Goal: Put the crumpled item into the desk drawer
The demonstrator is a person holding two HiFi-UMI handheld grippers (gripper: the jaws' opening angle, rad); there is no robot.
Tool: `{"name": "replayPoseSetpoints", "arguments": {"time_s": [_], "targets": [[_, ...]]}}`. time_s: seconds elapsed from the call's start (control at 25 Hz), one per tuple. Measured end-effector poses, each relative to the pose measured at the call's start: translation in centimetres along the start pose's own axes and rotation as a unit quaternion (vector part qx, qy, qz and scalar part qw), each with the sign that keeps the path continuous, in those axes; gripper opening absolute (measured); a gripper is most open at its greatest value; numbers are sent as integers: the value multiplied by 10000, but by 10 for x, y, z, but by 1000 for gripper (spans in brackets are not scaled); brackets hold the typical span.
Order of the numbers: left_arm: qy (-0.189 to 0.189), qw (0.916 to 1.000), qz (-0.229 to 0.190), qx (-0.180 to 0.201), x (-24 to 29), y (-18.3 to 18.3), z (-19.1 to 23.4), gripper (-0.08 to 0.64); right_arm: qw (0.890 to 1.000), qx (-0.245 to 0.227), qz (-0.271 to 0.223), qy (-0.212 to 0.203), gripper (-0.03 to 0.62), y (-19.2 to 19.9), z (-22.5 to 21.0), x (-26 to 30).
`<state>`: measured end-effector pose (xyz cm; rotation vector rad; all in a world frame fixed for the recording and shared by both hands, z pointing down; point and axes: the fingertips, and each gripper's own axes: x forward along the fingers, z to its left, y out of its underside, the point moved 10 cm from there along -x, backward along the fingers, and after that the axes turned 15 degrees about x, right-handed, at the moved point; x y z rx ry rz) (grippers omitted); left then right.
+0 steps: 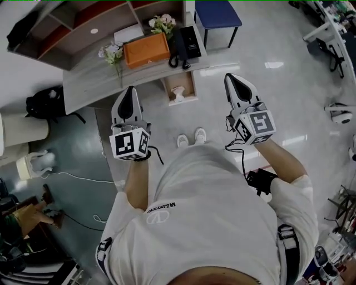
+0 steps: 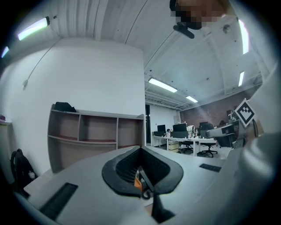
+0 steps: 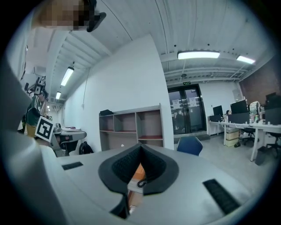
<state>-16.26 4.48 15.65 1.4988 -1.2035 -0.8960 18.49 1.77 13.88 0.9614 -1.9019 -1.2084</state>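
In the head view a grey desk [image 1: 89, 83] stands ahead of me with a small wooden drawer [image 1: 193, 86] pulled open below its front edge. A white crumpled item [image 1: 178, 96] lies inside that drawer. My left gripper [image 1: 130, 92] is held up at chest height, left of the drawer, shut and empty. At the same height, right of the drawer, my right gripper [image 1: 232, 79] is also shut with nothing in it. In each gripper view the dark pads meet at the tips, left gripper [image 2: 140, 150] and right gripper [image 3: 140, 147], and both point out across the room.
On the desk sit an orange box [image 1: 146, 50], two bunches of flowers [image 1: 162, 23], and a black phone [image 1: 186, 43]. A shelf unit [image 1: 83, 25] stands behind, a blue chair [image 1: 217, 14] to the right. A black backpack [image 1: 44, 103] and cables [image 1: 78, 178] lie on the floor left.
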Motion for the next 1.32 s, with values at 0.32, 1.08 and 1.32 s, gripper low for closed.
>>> {"name": "replayPoseSetpoints", "arguments": {"time_s": [0.32,1.08,1.32], "targets": [[65,9999,-36,92,3,-3,-6,2,10000,23,-24,41,-2,3,0,-13],[156,9998,153,-41,12,6,-23,2,10000,14,-4,-22,-2,1,-9,-7],[135,9997,172,-55,14,8,-25,2,9999,-85,-65,-31,-2,-1,-11,-5]]}}
